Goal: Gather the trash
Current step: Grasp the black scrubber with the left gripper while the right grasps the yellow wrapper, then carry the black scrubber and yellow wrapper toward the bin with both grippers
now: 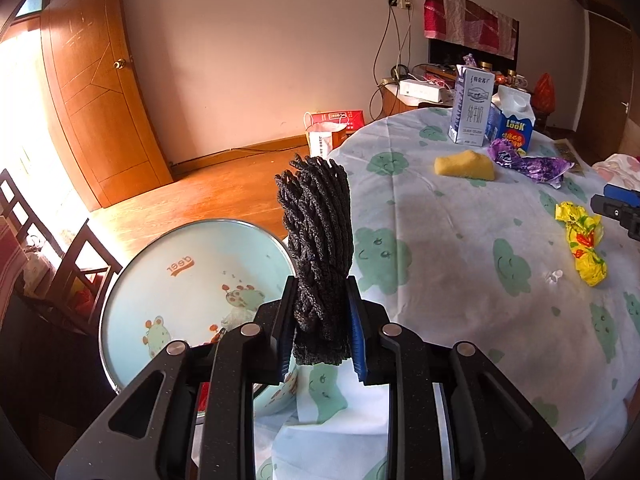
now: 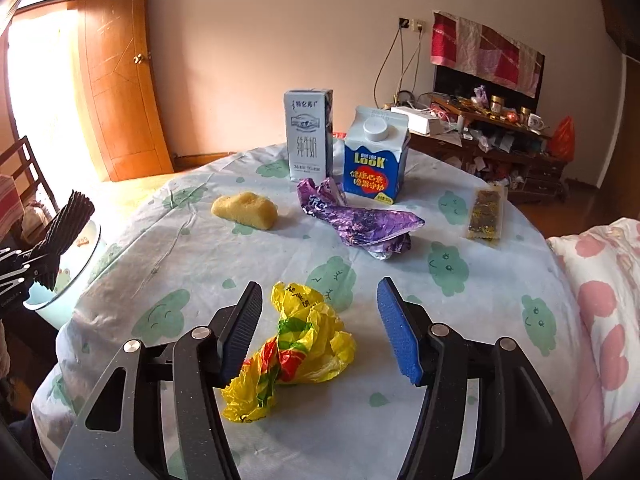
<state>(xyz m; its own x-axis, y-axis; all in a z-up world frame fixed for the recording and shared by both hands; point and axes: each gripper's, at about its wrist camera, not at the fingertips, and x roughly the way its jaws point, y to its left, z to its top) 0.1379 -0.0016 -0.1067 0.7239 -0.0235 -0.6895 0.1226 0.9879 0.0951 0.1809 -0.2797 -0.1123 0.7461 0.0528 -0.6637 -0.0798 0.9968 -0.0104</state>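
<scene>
Left gripper (image 1: 320, 320) is closed on a dark, rough, ribbed bundle (image 1: 316, 232) at lower centre, above a round pale basin (image 1: 180, 280) beside the table (image 1: 460, 300). Right gripper (image 2: 320, 332) is wide open around a crumpled yellow wrapper (image 2: 296, 348). Farther up lie a purple foil wrapper (image 2: 360, 224), a spongy yellow piece (image 2: 245, 209) and two cartons (image 2: 376, 156).

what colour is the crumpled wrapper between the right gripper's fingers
Mostly yellow with red and green patches; clearest in the right wrist view.
</scene>
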